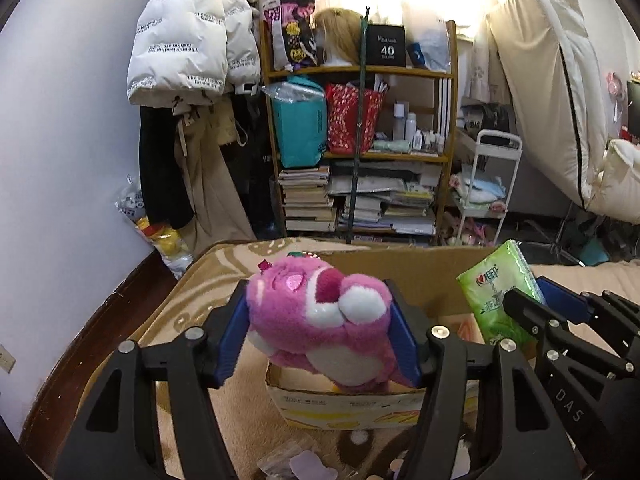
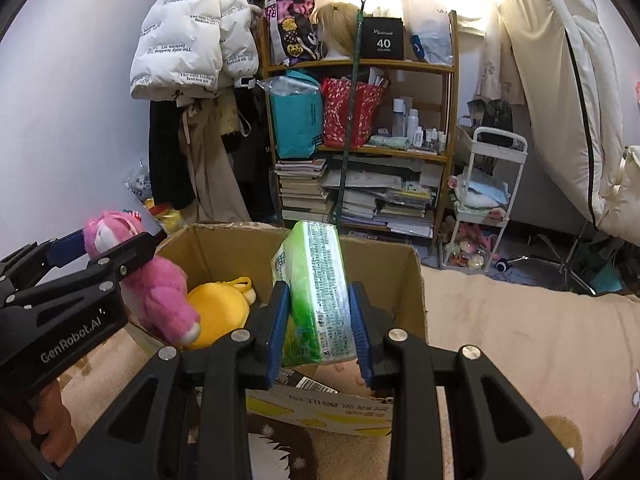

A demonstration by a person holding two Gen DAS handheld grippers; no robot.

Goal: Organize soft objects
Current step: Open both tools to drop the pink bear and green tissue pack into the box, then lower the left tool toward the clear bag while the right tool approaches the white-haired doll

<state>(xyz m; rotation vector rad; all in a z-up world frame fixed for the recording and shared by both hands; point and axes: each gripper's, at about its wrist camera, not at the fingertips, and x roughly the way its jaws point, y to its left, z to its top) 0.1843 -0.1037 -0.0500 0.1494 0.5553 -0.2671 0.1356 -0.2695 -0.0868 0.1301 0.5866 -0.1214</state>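
Note:
My left gripper [image 1: 320, 332] is shut on a pink plush bear [image 1: 320, 316] and holds it above the left front of an open cardboard box [image 1: 340, 404]. My right gripper [image 2: 320, 328] is shut on a green tissue pack [image 2: 314, 292] and holds it over the box [image 2: 404, 280]. The right wrist view shows the left gripper [image 2: 100, 248] with the pink bear [image 2: 156, 288] at the box's left edge. A yellow plush toy [image 2: 220, 312] lies inside the box. The tissue pack [image 1: 500, 296] and right gripper [image 1: 532, 300] show at the right of the left wrist view.
The box stands on a beige patterned blanket [image 2: 520, 340] on a bed. Behind it are a wooden shelf [image 2: 360, 152] with books and bags, hanging coats [image 2: 192, 52], a white trolley [image 2: 484, 200] and a leaning mattress [image 2: 568, 92].

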